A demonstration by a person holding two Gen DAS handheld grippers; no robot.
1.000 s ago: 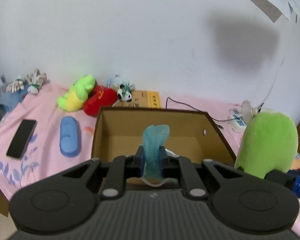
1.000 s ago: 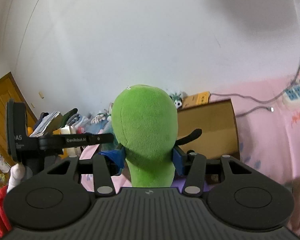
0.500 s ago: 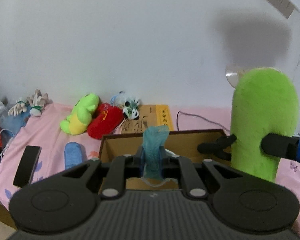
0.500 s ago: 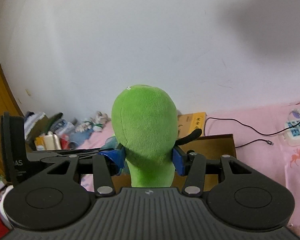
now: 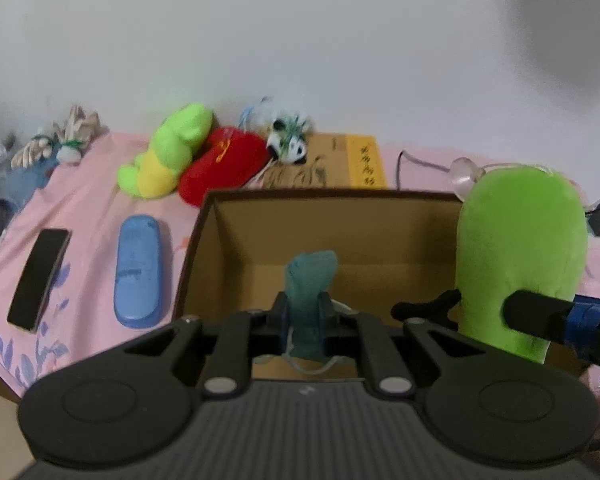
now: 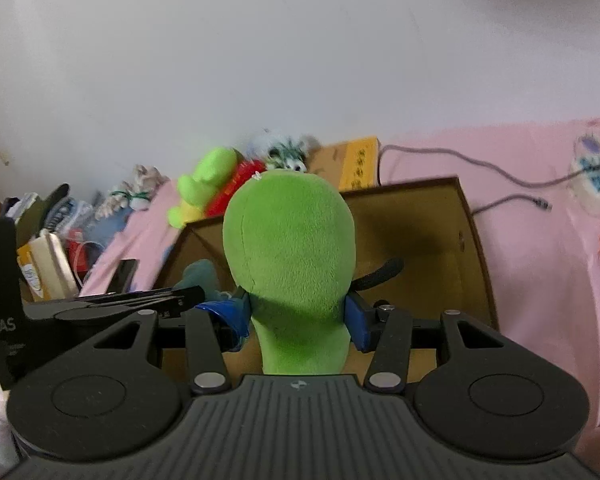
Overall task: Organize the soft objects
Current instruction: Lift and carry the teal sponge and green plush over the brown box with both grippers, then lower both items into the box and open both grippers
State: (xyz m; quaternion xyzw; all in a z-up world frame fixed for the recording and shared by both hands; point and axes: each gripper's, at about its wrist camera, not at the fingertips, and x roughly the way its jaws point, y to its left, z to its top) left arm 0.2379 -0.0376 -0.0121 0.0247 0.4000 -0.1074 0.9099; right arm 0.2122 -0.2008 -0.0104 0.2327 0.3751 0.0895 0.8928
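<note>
Right now I have both tools loaded and poised at the open brown cardboard box [image 5: 328,236], which sits on the pink bedspread [image 5: 88,200]. My left gripper [image 5: 305,322] is clamped on a small teal fabric piece [image 5: 311,280], which stands up over the box's near side. My right gripper [image 6: 298,320] squeezes the waist of a large bright-green plush toy [image 6: 292,256] at the box's right side; whether it is over the opening I cannot tell. As far as I can see, the box floor is bare, so I judge that nothing is packed yet. Left beyond the box's far left corner lie a green-and-yellow plush animal [image 5: 166,150], a red plush cushion [image 5: 224,168] and a small black-and-white plush [image 5: 290,140]. To the box's left are a blue oval case [image 5: 140,272] and a black phone [image 5: 38,280], which probably stay put.
</note>
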